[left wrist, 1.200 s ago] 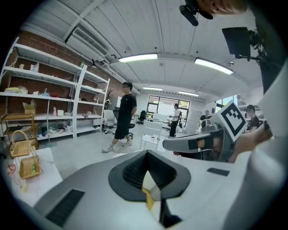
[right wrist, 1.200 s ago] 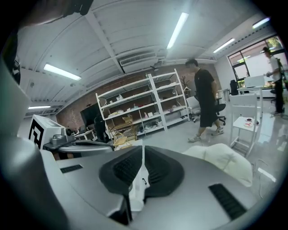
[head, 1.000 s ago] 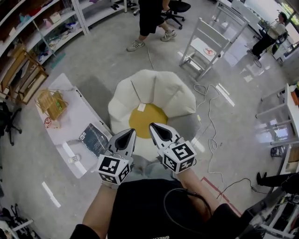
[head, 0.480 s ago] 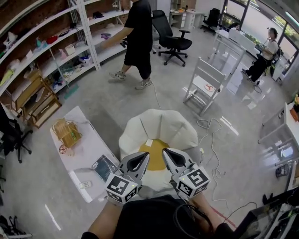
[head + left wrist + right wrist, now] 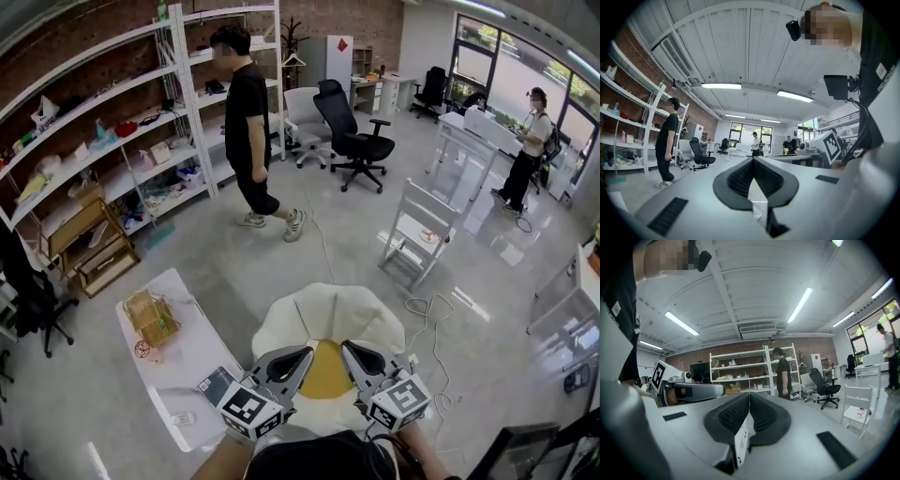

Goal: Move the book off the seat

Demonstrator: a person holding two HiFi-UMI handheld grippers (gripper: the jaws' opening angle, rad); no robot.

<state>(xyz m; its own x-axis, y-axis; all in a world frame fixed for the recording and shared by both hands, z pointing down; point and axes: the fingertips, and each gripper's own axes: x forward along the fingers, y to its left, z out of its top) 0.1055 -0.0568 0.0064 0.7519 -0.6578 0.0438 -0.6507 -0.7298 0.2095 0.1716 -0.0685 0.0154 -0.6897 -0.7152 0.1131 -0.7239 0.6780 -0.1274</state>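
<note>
Left tool (image 5: pixel 298 356) and right tool (image 5: pixel 352 352) both pressed together, empty; the book (image 5: pixel 214 382) looks light, stiff, so pinch its edge.

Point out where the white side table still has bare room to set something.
The white table is bare along its middle, between the wooden basket at the far end and the book at the near end. The near end is crowded: book plus a small white item.

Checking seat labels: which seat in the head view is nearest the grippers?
The white petal-shaped seat with a yellow centre, just beyond the left gripper and right gripper; the white wooden chair and black office chair stand farther away.
</note>
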